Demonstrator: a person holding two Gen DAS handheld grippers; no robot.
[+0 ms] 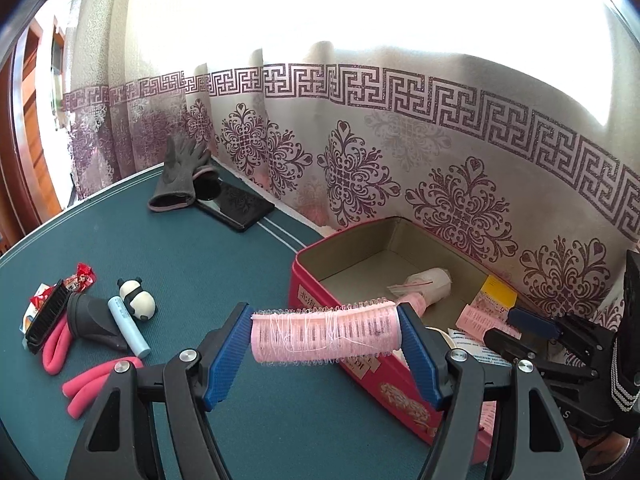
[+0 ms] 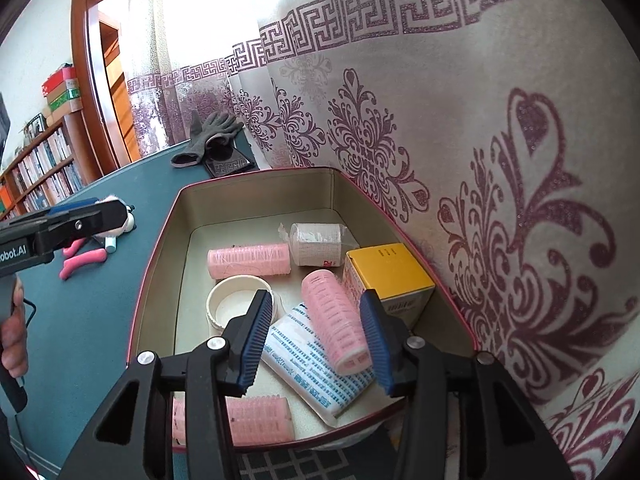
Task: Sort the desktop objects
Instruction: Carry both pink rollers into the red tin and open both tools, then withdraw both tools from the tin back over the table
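Observation:
My left gripper (image 1: 326,338) is shut on a pink hair roller (image 1: 326,336), held end to end between the blue pads above the table, just left of the red tin box (image 1: 320,276). My right gripper (image 2: 316,334) is open over the box (image 2: 160,264), its pads on either side of a pink roller (image 2: 334,320) lying inside without touching it. Other pink rollers (image 2: 248,260), a white jar lid (image 2: 236,300), a bandage roll (image 2: 316,244), a yellow box (image 2: 388,272) and a printed packet (image 2: 320,376) lie in the box.
On the green table (image 1: 180,248) at left lie a panda toy (image 1: 138,298), a blue tube (image 1: 128,326), a black brush (image 1: 44,318), pink foam curlers (image 1: 92,388) and a red wrapper (image 1: 82,278). A grey glove (image 1: 178,176) and a black phone (image 1: 236,204) lie at the back. A patterned curtain (image 1: 400,140) hangs behind.

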